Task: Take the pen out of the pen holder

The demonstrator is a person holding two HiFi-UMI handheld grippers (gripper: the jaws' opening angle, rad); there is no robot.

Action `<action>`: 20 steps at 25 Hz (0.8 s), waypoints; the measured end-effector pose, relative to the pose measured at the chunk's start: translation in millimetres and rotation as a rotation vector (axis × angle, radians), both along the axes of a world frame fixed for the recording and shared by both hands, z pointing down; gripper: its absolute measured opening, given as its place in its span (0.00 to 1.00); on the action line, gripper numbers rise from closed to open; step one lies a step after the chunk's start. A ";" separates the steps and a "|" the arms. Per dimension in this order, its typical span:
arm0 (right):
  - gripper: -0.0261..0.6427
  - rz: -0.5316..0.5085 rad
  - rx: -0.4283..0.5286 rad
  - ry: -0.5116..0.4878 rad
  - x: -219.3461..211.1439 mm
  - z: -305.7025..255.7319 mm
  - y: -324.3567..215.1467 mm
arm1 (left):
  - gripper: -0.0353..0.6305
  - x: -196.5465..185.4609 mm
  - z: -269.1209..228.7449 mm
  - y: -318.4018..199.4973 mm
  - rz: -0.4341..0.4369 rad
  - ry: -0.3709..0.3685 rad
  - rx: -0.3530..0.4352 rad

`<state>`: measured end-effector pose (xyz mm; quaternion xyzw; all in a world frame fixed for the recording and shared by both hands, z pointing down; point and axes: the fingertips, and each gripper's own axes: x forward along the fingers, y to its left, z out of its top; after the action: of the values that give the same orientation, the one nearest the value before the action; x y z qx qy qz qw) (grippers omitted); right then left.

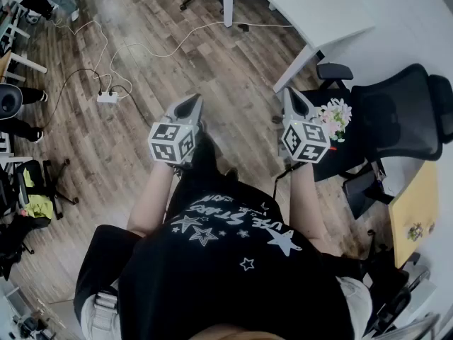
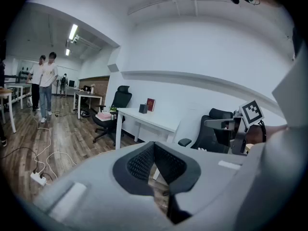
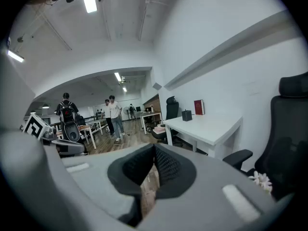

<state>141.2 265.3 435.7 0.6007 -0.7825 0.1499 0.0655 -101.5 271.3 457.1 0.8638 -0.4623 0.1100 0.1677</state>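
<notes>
A small dark pen holder [image 3: 186,115] stood on a white desk [image 3: 211,129], just beside an upright red book [image 3: 198,107]. It was too small in every view to tell whether a pen stood in it. The holder lay well apart from both tongs, ahead of them across the room, and neither touched it.

The right gripper [image 3: 154,149] pointed toward the desk with its jaws clenched, the ribbed pads meeting at the tips with nothing between them. The left gripper [image 2: 154,146] was clenched in the same way and also empty, and in its view the desk and holder lay beyond its tips.

From the head view, the person held the two tongs side by side, slightly nose-down, over a wood floor [image 1: 141,62], with both forearms stretched out in front of a black shirt printed with stars. A black office chair [image 1: 396,112] stood to the right of the right gripper, with a bunch of pale flowers [image 1: 336,115] just beside that gripper's marker cube. A white power strip [image 1: 107,98] lay on the floor to the left.
</notes>
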 end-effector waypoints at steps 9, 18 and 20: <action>0.05 -0.032 0.016 0.014 -10.1 -4.1 15.7 | 0.07 -8.0 -6.4 19.8 -0.025 0.006 0.020; 0.05 -0.026 0.003 0.011 -9.2 1.4 8.8 | 0.07 -11.0 -4.7 14.8 -0.033 0.013 0.013; 0.05 -0.030 0.013 0.014 -13.0 0.0 0.5 | 0.07 -15.0 -6.8 7.7 -0.036 0.018 0.019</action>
<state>128.2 265.8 435.8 0.5904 -0.7919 0.1397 0.0695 -116.5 279.0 450.3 0.8579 -0.4772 0.0946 0.1655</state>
